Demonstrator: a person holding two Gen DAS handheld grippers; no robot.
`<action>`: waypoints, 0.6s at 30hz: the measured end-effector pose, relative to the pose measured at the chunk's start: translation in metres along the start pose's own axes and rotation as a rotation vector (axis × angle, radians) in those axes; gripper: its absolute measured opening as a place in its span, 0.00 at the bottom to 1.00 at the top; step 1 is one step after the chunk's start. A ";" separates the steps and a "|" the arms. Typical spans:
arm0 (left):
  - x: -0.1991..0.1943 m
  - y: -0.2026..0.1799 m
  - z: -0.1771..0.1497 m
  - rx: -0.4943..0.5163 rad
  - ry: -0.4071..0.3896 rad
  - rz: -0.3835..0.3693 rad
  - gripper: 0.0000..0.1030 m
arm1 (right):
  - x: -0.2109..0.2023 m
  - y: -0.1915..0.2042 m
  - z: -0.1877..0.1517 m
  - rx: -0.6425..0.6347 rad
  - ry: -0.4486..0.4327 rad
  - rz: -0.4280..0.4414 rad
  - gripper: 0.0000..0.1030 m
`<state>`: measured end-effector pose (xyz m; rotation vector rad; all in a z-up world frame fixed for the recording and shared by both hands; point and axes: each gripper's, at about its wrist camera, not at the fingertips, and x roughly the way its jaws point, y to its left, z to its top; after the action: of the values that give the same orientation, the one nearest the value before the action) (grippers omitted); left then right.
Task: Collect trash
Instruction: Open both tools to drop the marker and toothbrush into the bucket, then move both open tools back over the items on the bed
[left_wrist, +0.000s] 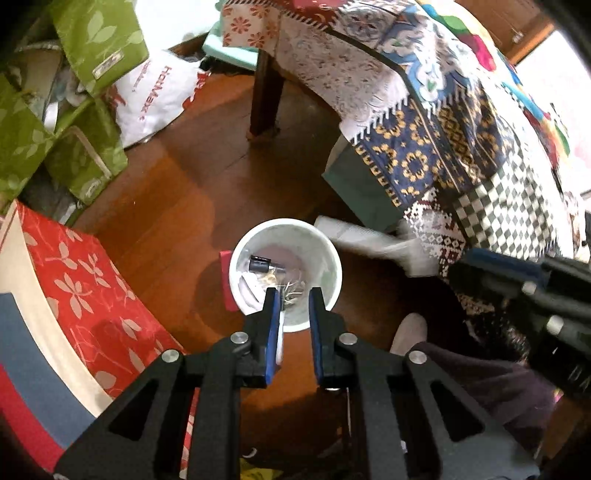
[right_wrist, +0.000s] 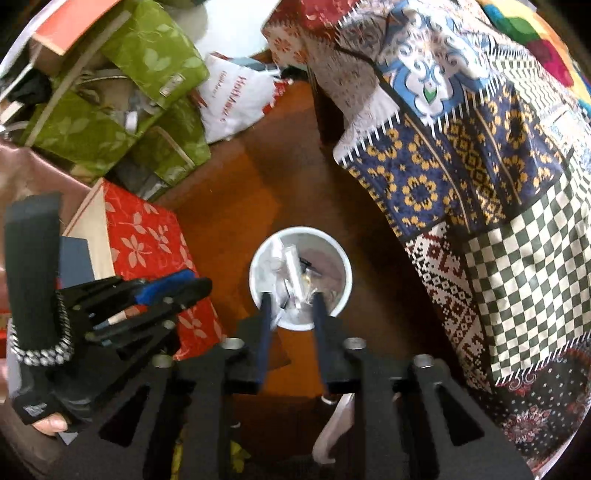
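A patchwork patterned cloth (left_wrist: 436, 122) drapes over a dark wooden table leg (left_wrist: 266, 99). Green leaf-print fabric boxes (right_wrist: 122, 110) sit beside a white plastic bag (left_wrist: 159, 96) and a red floral box (right_wrist: 147, 243) on the brown wooden floor (left_wrist: 207, 177).

The white bin (left_wrist: 284, 273) stands on a patch of bare wooden floor (left_wrist: 207, 184) at the centre of both views, its mouth open from above, though scraps already lie inside. To the left a red floral box (left_wrist: 85, 295) crowds close, with a small red block (left_wrist: 227, 280) touching the bin's rim. Green leaf-print bags (left_wrist: 74, 92) and a white plastic bag (left_wrist: 159, 96) fill the upper left. The patchwork cloth (right_wrist: 480, 177) hangs down the right side, near the bin. A dark table leg (left_wrist: 266, 99) stands beyond, upper centre.
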<state>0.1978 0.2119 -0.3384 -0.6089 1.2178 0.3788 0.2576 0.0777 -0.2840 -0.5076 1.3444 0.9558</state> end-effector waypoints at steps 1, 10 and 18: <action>0.000 0.001 0.001 -0.009 0.003 -0.003 0.17 | 0.000 -0.002 -0.001 0.004 0.000 0.005 0.30; -0.022 0.001 -0.010 0.022 -0.036 0.037 0.17 | -0.018 -0.008 -0.016 0.002 -0.020 0.006 0.30; -0.068 -0.013 -0.018 0.038 -0.125 0.032 0.17 | -0.065 -0.014 -0.033 -0.007 -0.127 0.017 0.30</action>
<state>0.1706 0.1935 -0.2746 -0.5261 1.1142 0.4143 0.2528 0.0254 -0.2312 -0.4336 1.2329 0.9911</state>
